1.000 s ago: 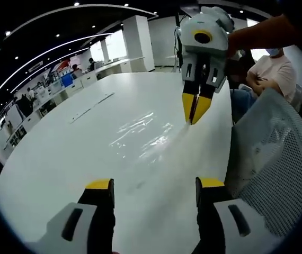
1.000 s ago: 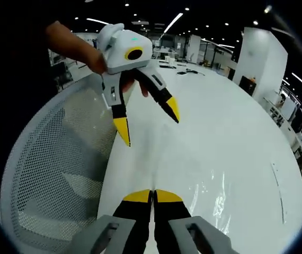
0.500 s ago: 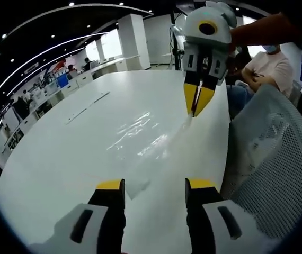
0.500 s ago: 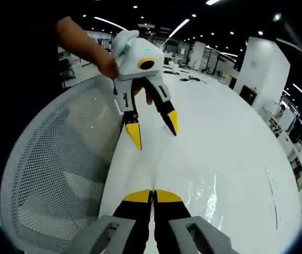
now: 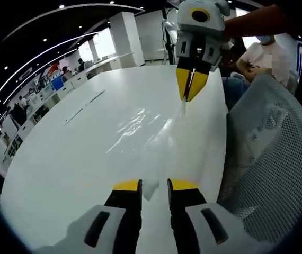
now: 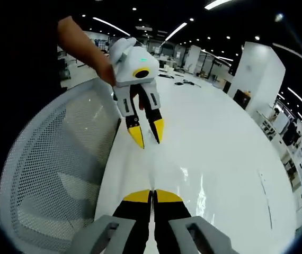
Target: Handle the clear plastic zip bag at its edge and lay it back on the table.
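The clear plastic zip bag (image 5: 140,127) is stretched over the white table (image 5: 61,159), showing mostly as glints. My right gripper (image 5: 191,90) is shut on its far edge, which is lifted a little off the table. A near corner of the bag (image 5: 150,189) pokes up between the jaws of my left gripper (image 5: 155,185), which are close together with a narrow gap left. In the right gripper view my own jaws (image 6: 152,194) are shut on the bag's edge (image 6: 152,177). The left gripper (image 6: 147,135) hangs ahead, tips slightly apart over the bag (image 6: 193,185).
A white mesh chair back (image 5: 267,153) (image 6: 50,174) stands against the table's edge beside both grippers. A person in a light shirt (image 5: 265,58) sits beyond it. A thin strip (image 5: 85,106) lies farther out on the table. Desks and pillars fill the background.
My left gripper's jaws have narrowed from wide apart to a small gap around the bag's corner. The right gripper stayed shut and has raised the bag's far edge.
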### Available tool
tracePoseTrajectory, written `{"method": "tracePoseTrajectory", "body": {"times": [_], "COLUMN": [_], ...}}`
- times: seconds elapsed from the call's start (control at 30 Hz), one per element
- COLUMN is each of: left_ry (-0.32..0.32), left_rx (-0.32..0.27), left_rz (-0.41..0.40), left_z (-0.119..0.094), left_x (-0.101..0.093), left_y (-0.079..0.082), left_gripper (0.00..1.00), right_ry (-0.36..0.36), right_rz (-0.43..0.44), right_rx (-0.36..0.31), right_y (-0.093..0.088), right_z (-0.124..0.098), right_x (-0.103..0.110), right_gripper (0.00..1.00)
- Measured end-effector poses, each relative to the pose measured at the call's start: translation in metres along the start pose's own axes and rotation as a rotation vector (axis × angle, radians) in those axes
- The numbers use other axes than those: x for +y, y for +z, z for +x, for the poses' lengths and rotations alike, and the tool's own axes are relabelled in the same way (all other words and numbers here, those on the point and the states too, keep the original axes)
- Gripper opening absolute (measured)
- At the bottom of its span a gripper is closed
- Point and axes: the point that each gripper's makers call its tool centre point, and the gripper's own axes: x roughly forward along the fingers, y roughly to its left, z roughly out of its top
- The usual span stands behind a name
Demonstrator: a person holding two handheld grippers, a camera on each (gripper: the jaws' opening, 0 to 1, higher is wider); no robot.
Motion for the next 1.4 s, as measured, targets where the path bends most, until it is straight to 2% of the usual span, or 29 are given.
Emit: {"method": "tracePoseTrajectory", "body": {"times": [0.07, 0.33, 0.63, 0.8, 1.03, 1.4], "left_ry": [-0.007, -0.039, -0.055, -0.059, -0.064, -0.08], "left_rx": [0.001, 0.008, 0.03, 0.034, 0.029, 0.02], "left_rz": [-0.012, -0.011, 0.044, 0.061, 0.066, 0.089], "left_z": [-0.001, -0.004, -0.003, -0.002, -0.001, 0.003], "left_x": [-0.002, -0.01, -0.012, -0.011, -0.011, -0.018], "left_y": [0.0, 0.001, 0.001, 0.003, 0.007, 0.015], "left_gripper": [0.07, 0.03, 0.01, 0.01, 0.01, 0.0], "right_ry": [0.002, 0.015, 0.014, -0.007, -0.003, 0.008], "right_rz": [0.004, 0.042, 0.06, 0.037, 0.03, 0.002], "right_rx": [0.006, 0.015, 0.035, 0.043, 0.035, 0.021], "right_y": [-0.003, -0.008, -0.012, -0.011, -0.005, 0.01], "right_z": [0.0, 0.001, 0.002, 0.002, 0.005, 0.023], "right_x": [0.0, 0.003, 0.003, 0.0, 0.002, 0.008], "right_gripper": [0.0, 0.0, 0.0, 0.02, 0.04, 0.04]}}
